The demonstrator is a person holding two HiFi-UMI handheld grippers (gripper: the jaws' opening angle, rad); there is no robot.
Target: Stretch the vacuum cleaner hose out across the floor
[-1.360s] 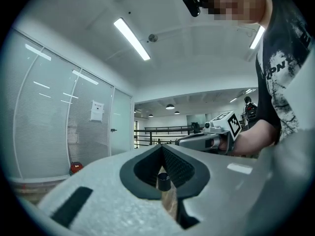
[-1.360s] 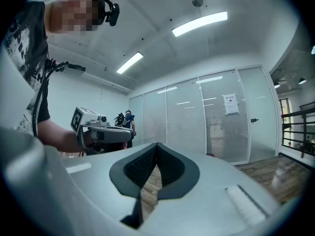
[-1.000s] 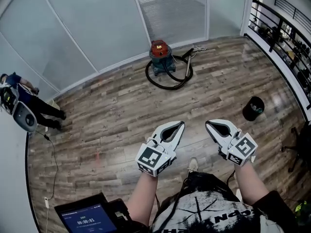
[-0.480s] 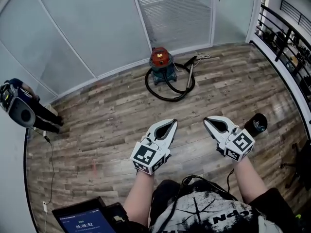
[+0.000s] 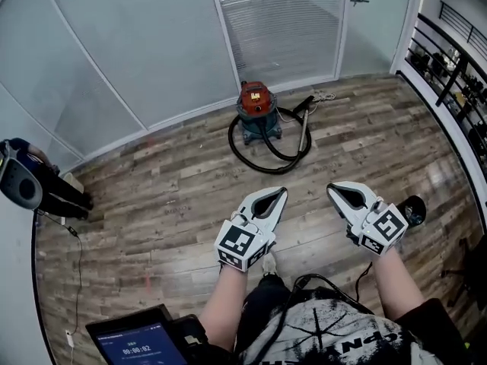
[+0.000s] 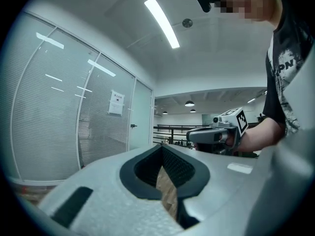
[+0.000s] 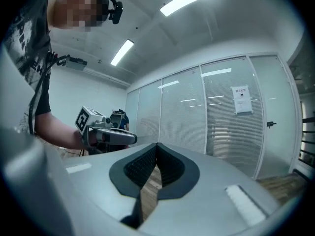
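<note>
holding nothing, left gripper [image 5: 282, 193] and right gripper [image 5: 331, 189] jaws meet; hose [image 5: 265, 171] seemingly looped beside vacuum [image 5: 255, 106].

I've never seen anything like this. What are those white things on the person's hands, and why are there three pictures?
There is no robot here. A person holds a tool with a two-jaw claw in each hand. The picture looking down comes from a camera on the person's head and shows the left claw and the right claw. The other two pictures come from a camera riding on each claw, looking along its jaws. Both claws are shut and hold nothing. Ahead, on the wooden floor, stands a red-topped vacuum cleaner. Its black hose lies curled in a loop on the floor next to it, untouched.
</note>
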